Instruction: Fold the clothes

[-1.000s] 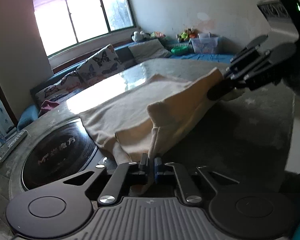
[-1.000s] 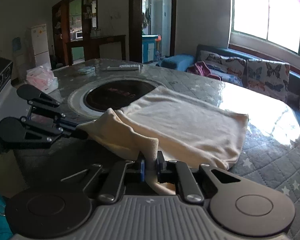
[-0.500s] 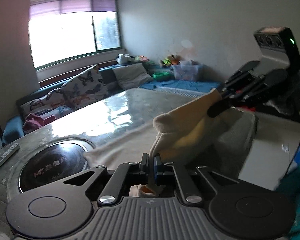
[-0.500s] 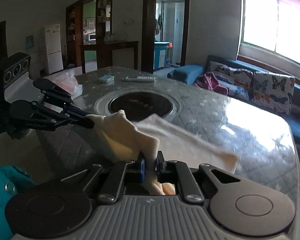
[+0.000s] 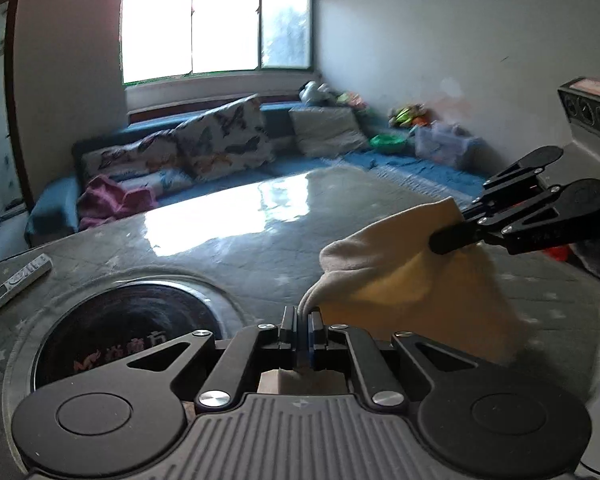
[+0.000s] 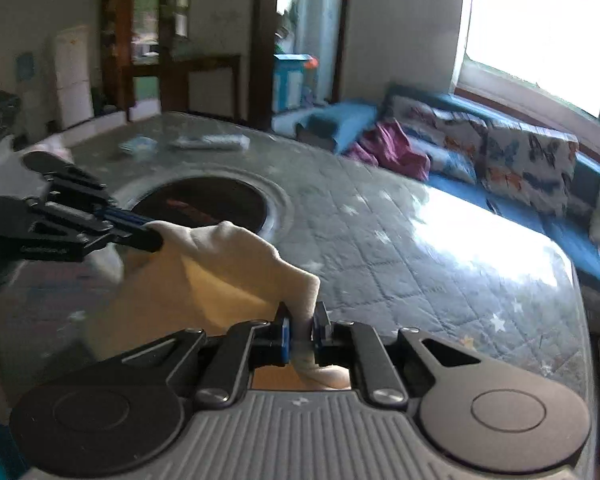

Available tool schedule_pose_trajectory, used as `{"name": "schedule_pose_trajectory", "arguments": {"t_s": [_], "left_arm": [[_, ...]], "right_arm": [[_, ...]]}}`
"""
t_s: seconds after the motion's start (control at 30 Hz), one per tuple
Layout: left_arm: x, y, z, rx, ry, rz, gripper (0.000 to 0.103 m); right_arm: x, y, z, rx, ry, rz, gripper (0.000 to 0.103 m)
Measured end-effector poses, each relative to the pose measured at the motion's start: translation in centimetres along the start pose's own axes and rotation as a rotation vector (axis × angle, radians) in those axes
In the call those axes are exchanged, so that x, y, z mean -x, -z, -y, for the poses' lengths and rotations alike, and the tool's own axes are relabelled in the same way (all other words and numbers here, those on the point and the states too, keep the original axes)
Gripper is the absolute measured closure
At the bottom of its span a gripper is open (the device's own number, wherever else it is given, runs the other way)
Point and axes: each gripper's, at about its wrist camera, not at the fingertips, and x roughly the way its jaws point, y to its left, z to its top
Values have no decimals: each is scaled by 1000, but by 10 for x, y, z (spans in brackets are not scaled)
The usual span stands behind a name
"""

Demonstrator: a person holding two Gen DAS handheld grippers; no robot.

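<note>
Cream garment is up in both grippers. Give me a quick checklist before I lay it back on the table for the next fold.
1. Left gripper clamped on cream garment: ok.
2. Right gripper clamped on it: ok.
3. Top edge taut between grippers: not ok, it sags.
4. Hem clear of table: cannot tell, hidden below.
5. Landing area free: ok; remote sits off to the side.
6. Cloth clear of dark round inset: cannot tell.

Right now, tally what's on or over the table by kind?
Cream garment: 1, held up by both
Grippers: 2, left gripper, right gripper
Remote control: 1
Round black inset cooktop: 1
Total: 5
</note>
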Motion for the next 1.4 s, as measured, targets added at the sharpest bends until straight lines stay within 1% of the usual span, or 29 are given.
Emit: {"name": "schedule_pose_trajectory", "arguments": {"t_s": [0.03, 0.13, 0.2, 0.23, 0.27, 0.3, 0.33, 0.37, 0.5, 0.63, 0.77, 0.83, 0.97, 1.0, 1.03, 1.13, 1.17, 1.2, 1.27, 1.33, 1.4], "left_arm": [[-9, 1, -3, 16, -9, -16, 97], [-37, 4, -9, 42, -48, -62, 97], [-52, 7, -12, 59, -78, -89, 92], [-58, 8, -14, 69, -96, -101, 92], [-64, 9, -17, 87, -102, -110, 92], [-67, 10, -19, 97, -111, -117, 90], [-69, 11, -21, 107, -119, -124, 89], [-72, 12, -24, 116, -128, -131, 89], [-73, 13, -32, 130, -147, -136, 89], [-68, 11, -33, 149, -165, -123, 89], [-51, 1, -17, 152, -147, -73, 89], [-46, -4, -9, 149, -111, -52, 89], [-49, -9, 8, 148, -19, -65, 89], [-53, -9, 11, 141, -11, -74, 89], [-58, -7, 13, 135, -9, -86, 89], [-72, -3, 16, 135, -13, -125, 89], [-77, -1, 16, 138, -19, -136, 89], [-80, 1, 14, 145, -29, -146, 89], [-84, 4, 10, 166, -32, -154, 89], [-84, 6, 7, 177, -31, -152, 89], [-83, 6, 6, 183, -31, -150, 89]], "right_arm": [[-12, -2, 5, -9, 6, -15, 93], [-52, 9, 15, -68, 42, -56, 92], [-68, 18, 20, -122, 66, -56, 92], [-73, 22, 23, -143, 75, -53, 89], [-77, 25, 26, -163, 84, -50, 83], [-82, 28, 29, -184, 93, -48, 81], [-80, 31, 32, -201, 97, -39, 77], [-77, 33, 35, -219, 100, -31, 75], [-52, 42, 40, -242, 124, 4, 75], [-28, 60, 46, -249, 144, -9, 75], [-25, 67, 51, -285, 151, -12, 75], [-24, 71, 53, -302, 154, -14, 75], [-23, 79, 59, -342, 154, -15, 75], [-24, 80, 60, -349, 149, -15, 75], [-25, 81, 60, -349, 147, -16, 76], [-27, 82, 53, -316, 154, -14, 97], [-25, 80, 50, -290, 181, -5, 99], [-24, 78, 47, -265, 209, 3, 99], [-24, 75, 45, -236, 235, 9, 101], [-31, 78, 50, -251, 236, -19, 101], [-34, 80, 52, -253, 234, -24, 100]]}}
